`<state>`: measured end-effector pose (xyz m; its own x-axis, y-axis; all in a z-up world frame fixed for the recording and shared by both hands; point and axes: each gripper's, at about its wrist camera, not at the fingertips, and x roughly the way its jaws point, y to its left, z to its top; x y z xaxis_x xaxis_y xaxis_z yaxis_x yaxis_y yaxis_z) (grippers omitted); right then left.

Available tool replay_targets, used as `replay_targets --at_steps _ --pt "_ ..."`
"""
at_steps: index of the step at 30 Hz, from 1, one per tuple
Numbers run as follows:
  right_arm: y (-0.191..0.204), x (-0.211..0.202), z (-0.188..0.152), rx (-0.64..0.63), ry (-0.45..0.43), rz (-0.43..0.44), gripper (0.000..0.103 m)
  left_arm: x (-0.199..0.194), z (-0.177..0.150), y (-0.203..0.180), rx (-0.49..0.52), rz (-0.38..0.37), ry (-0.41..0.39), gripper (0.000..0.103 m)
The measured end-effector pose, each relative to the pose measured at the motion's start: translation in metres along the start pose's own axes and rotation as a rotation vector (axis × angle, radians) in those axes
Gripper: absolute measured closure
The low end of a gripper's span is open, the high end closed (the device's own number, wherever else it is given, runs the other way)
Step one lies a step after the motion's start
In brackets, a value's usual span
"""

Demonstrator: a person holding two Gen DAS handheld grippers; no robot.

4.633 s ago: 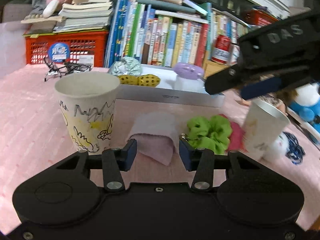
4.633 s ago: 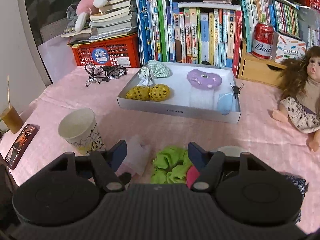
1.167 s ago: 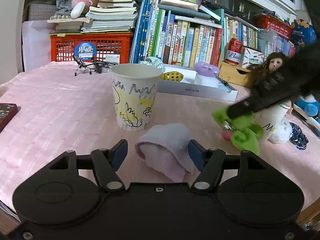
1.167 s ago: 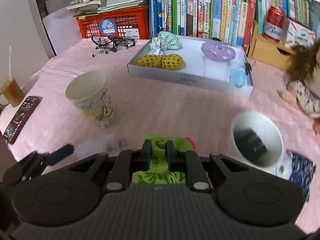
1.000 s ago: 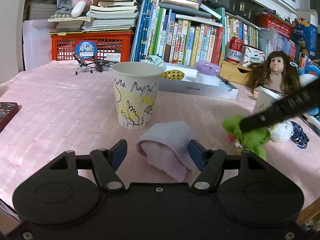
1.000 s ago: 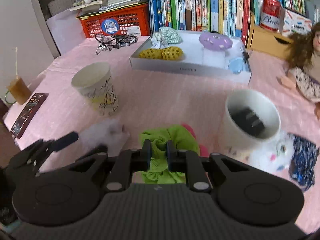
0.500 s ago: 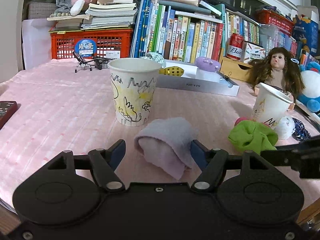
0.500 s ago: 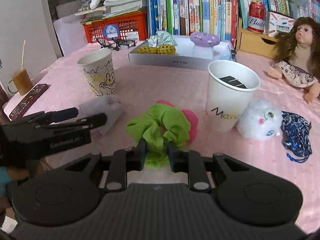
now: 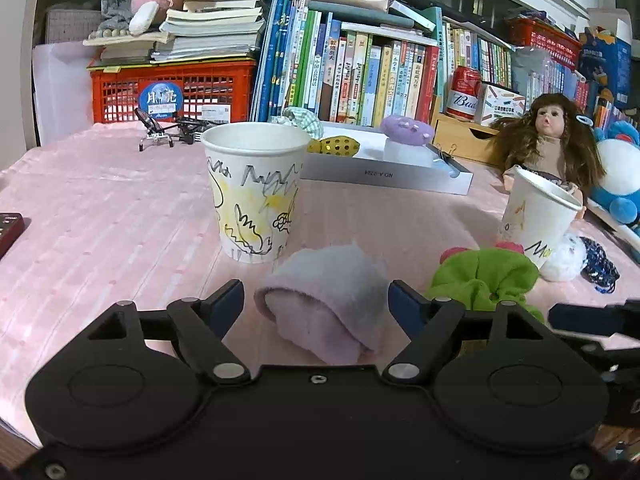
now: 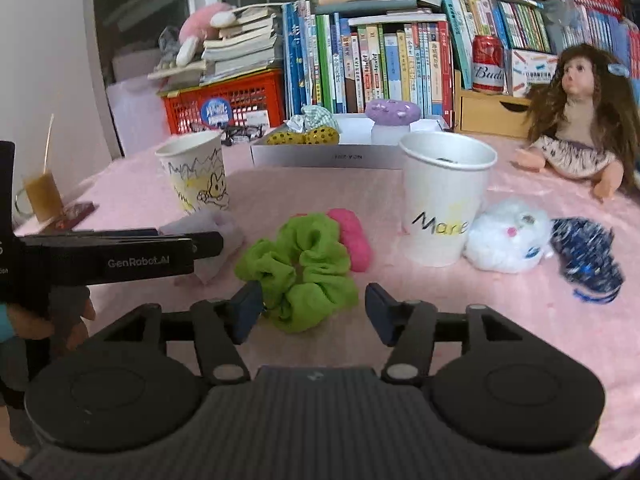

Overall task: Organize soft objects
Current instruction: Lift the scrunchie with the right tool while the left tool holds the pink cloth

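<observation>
A folded lilac cloth (image 9: pixel 324 312) lies on the pink tablecloth between the fingers of my left gripper (image 9: pixel 316 306). Its jaws are opening and the pads stand just off the cloth. A green scrunchie (image 10: pixel 304 268) lies on the table partly between the fingers of my right gripper (image 10: pixel 312 308). Those jaws are opening too, and the pads do not press on it. A pink scrunchie (image 10: pixel 352 236) sits right behind the green one. A doodled paper cup (image 9: pixel 254 192) stands behind the cloth. A second paper cup (image 10: pixel 444 196) stands right of the scrunchies.
A white fluffy toy (image 10: pixel 508 236) and a dark blue scrunchie (image 10: pixel 586 260) lie right of the second cup. Behind are a white box (image 10: pixel 328 156) with soft items, a doll (image 10: pixel 580 120), books and a red crate (image 9: pixel 172 92). A drink glass (image 10: pixel 42 196) stands far left.
The right gripper came down with the green scrunchie, set it on the table and opened off it. The left jaws widened a little around the lilac cloth.
</observation>
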<state>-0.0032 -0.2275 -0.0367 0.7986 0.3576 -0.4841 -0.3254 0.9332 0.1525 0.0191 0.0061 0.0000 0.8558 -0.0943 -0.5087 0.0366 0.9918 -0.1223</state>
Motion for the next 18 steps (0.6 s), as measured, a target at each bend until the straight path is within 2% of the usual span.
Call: replay_targets --at_steps 5,11,18 --pt "0.002 0.013 0.0 0.048 -0.033 0.014 0.024 0.007 0.004 0.006 -0.025 -0.018 0.021 0.025" --pt "0.014 0.027 0.003 0.011 -0.029 -0.044 0.024 0.015 0.002 0.009 -0.041 -0.044 0.047 0.025" --pt "0.007 0.037 0.003 0.081 -0.02 -0.052 0.024 0.019 0.002 0.01 -0.043 -0.062 0.053 0.028"
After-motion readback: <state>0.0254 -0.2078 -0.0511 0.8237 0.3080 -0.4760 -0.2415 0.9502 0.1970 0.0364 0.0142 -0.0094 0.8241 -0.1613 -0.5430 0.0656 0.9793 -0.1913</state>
